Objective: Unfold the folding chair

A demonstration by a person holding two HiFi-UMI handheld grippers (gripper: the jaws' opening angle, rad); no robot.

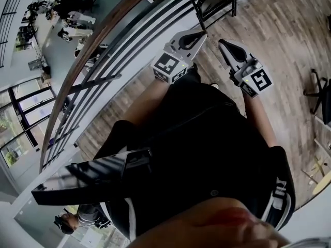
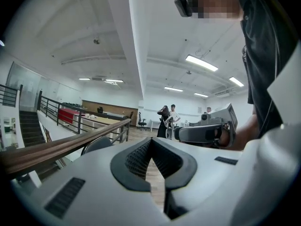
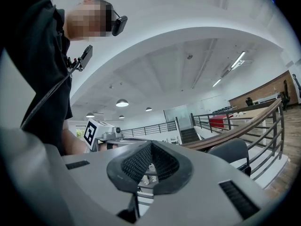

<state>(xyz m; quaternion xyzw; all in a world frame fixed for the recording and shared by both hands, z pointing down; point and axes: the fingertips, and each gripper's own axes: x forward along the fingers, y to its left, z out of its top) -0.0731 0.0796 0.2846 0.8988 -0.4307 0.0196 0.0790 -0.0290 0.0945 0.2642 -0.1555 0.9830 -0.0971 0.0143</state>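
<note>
Big open office, upper level. Wood plank floor, and a railing with a wooden handrail and dark bars along the edge. You can see the lower floor past it, and windows down there. White ceiling with strip lights. Stairs off to one side, desks and two people standing far back.

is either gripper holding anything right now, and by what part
Nothing is held: the left gripper and the right gripper are both shut and empty, and neither touches the folding chair.
</note>
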